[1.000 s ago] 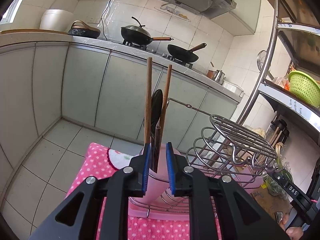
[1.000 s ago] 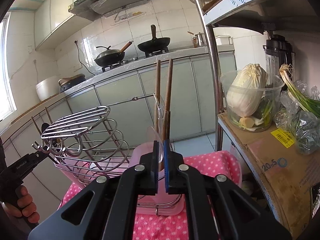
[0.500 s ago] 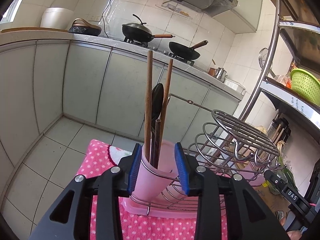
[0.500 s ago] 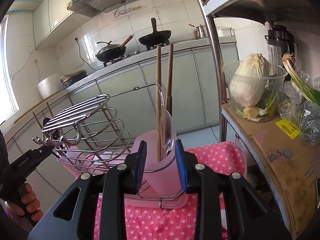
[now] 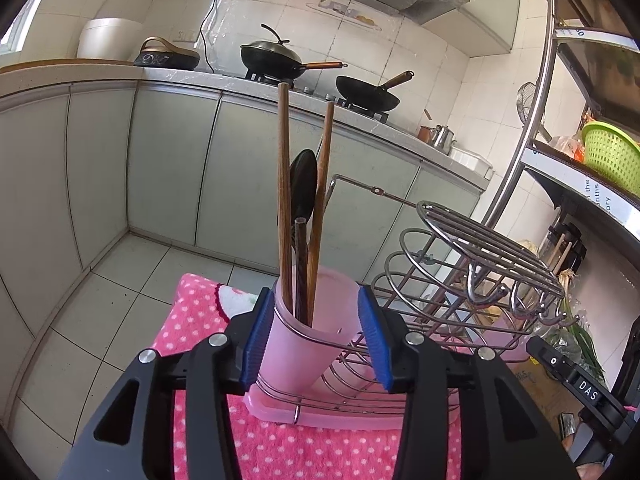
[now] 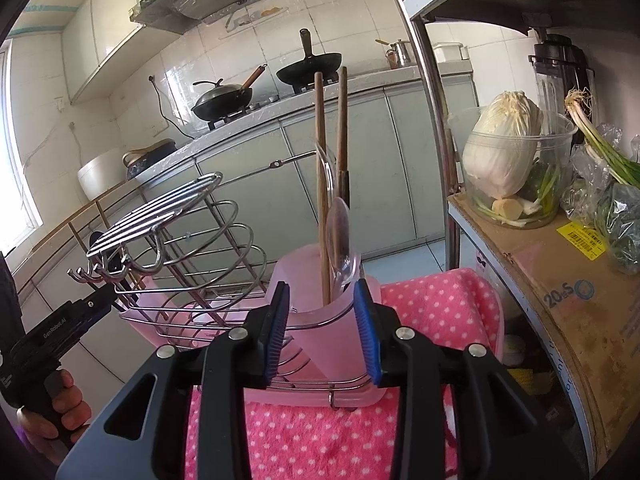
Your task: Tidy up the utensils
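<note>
A pink utensil cup [image 5: 308, 332] stands at the left end of a wire dish rack [image 5: 460, 280] on a pink tray. It holds two wooden chopsticks [image 5: 285, 200] and a black spoon [image 5: 303, 192]. My left gripper [image 5: 314, 332] is open, its blue pads on either side of the cup. A second pink cup [image 6: 320, 292] at the rack's other end holds two wooden chopsticks [image 6: 320, 184] and a clear spoon [image 6: 340, 236]. My right gripper [image 6: 322, 332] is open, its pads flanking that cup.
The rack [image 6: 180, 240] sits on a pink dotted towel [image 6: 432, 304]. A metal shelf post [image 6: 432, 100] and a cardboard box [image 6: 560, 300] with a cabbage tub [image 6: 508, 160] stand close on the right. Kitchen cabinets and woks on a stove are behind.
Both grippers have opened from nearly shut to wide and pulled back a little. The utensils stay standing in the two cups.
</note>
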`<state>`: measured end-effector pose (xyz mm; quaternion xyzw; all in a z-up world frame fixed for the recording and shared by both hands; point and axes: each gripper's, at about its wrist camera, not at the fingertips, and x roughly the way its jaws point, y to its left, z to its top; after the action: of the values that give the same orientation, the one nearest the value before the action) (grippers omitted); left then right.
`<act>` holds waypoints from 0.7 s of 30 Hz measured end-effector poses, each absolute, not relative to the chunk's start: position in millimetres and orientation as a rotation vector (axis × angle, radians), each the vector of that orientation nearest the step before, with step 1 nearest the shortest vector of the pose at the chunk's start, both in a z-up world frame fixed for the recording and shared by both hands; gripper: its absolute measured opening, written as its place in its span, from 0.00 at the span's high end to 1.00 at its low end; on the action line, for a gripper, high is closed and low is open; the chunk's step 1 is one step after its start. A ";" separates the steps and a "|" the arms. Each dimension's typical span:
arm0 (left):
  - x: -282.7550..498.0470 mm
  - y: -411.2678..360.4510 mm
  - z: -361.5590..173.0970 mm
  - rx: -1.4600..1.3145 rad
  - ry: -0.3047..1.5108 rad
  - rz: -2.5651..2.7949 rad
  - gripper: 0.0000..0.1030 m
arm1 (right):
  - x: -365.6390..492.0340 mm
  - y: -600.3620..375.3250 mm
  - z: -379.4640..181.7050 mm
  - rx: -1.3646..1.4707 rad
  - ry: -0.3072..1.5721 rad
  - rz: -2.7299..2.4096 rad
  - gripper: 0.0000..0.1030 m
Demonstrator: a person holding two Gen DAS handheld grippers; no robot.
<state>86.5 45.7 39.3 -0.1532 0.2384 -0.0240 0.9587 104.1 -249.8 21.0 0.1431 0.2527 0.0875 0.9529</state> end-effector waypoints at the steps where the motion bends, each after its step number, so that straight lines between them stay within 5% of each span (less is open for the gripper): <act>1: 86.4 44.5 39.1 -0.305 0.486 -0.049 0.58 | 103.6 -249.7 20.6 0.291 0.512 0.176 0.65; 21: 89.2 35.8 30.5 -0.263 0.543 -0.028 0.50 | 97.8 -247.6 19.9 0.255 0.502 0.145 0.60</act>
<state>89.2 35.8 30.5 -0.1293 0.2676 -0.0137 0.9547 97.8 -247.6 19.9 0.1256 0.2475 0.0716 0.9580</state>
